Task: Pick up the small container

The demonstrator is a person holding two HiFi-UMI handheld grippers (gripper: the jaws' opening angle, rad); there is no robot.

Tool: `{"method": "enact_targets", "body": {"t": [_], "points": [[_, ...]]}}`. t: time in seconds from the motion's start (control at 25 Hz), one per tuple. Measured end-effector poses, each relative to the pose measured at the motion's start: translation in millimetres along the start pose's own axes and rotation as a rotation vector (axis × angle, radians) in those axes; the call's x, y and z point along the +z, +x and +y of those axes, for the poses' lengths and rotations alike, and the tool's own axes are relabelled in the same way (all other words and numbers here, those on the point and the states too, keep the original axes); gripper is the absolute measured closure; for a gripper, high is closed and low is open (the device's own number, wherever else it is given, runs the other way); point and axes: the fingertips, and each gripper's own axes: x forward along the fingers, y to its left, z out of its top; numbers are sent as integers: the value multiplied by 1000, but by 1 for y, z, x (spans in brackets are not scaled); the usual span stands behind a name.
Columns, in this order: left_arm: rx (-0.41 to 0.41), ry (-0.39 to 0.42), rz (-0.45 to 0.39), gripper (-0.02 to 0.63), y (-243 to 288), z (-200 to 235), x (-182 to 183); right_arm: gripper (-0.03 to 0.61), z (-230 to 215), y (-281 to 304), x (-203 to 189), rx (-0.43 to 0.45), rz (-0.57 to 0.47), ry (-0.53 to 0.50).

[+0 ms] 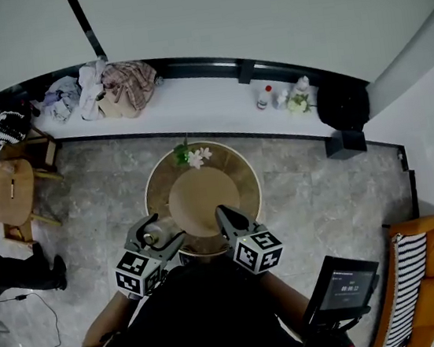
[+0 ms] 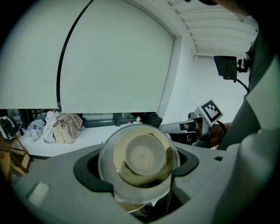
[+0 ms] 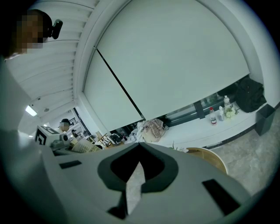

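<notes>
Grey stone floor surrounds the round wooden desk [image 1: 237,175]. At its near left edge the left gripper [image 1: 163,230] has its fingers [image 2: 57,175] closed against the small container [image 2: 142,159]. It sits squarely between them, round face tipped toward the camera, its axis roughly along the fingers. Whether it clears the desk I cannot tell. The right gripper [image 1: 224,218] hangs just beside, fingers [image 3: 188,175] pressed together on nothing, pointing over the desk. The lift looks to be the left hand's job.
</notes>
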Motion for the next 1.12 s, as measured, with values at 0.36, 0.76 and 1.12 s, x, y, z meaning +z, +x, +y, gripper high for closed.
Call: {"method": "enact_targets", "body": {"t": [0.36,0.76,1.12], "points": [[-3,-40,17,267,2,4,-8,573,2,3,-3,3,14,14],[-5,-67,27,267,3,3,-16,574,-1,1,-8,-1,19,30],[-4,-76,36,267,2,4,-21,573,-2,0,-10,-4,16,39]]}}
